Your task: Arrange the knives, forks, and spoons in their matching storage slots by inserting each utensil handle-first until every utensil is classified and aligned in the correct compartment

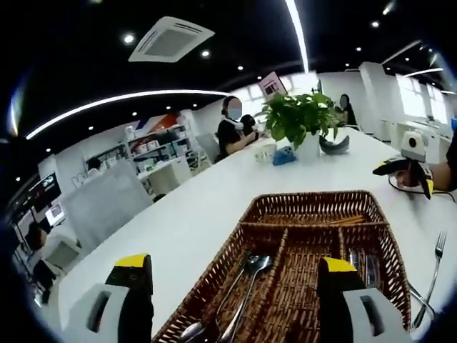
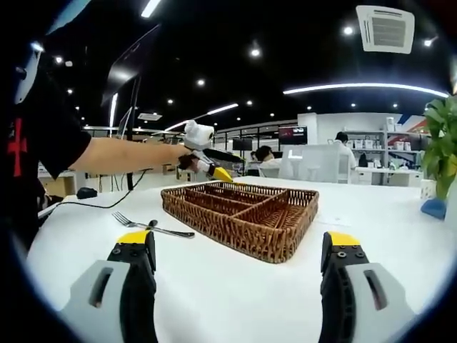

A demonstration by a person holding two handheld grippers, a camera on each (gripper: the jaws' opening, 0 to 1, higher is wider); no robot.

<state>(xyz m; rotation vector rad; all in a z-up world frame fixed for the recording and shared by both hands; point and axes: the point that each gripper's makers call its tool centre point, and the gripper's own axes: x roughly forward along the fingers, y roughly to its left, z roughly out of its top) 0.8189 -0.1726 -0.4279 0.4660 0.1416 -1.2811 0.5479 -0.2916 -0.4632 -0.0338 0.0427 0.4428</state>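
Observation:
A brown wicker cutlery basket point(image 1: 307, 197) with several compartments lies on the white table just beyond my left gripper point(image 1: 234, 263), whose jaws are open with nothing between them. Two spoons point(image 1: 250, 270) lie in its left slot. Shiny metal utensils point(image 1: 363, 266) lie in its right slot, half hidden by my jaw. A fork point(image 1: 433, 263) rests on the table right of the basket. My right gripper point(image 2: 239, 243) is open and empty, low over the table in front of the basket point(image 2: 235, 232). The fork point(image 2: 153, 228) lies to the basket's left. The left gripper point(image 2: 208, 166) hovers over the basket's far side.
A potted plant point(image 1: 303, 121) and a blue object point(image 1: 284, 157) stand farther down the table. People sit at its far end and at desks behind. A black cable point(image 2: 93, 204) runs along the table's left edge. The right gripper point(image 1: 405, 168) shows at the right.

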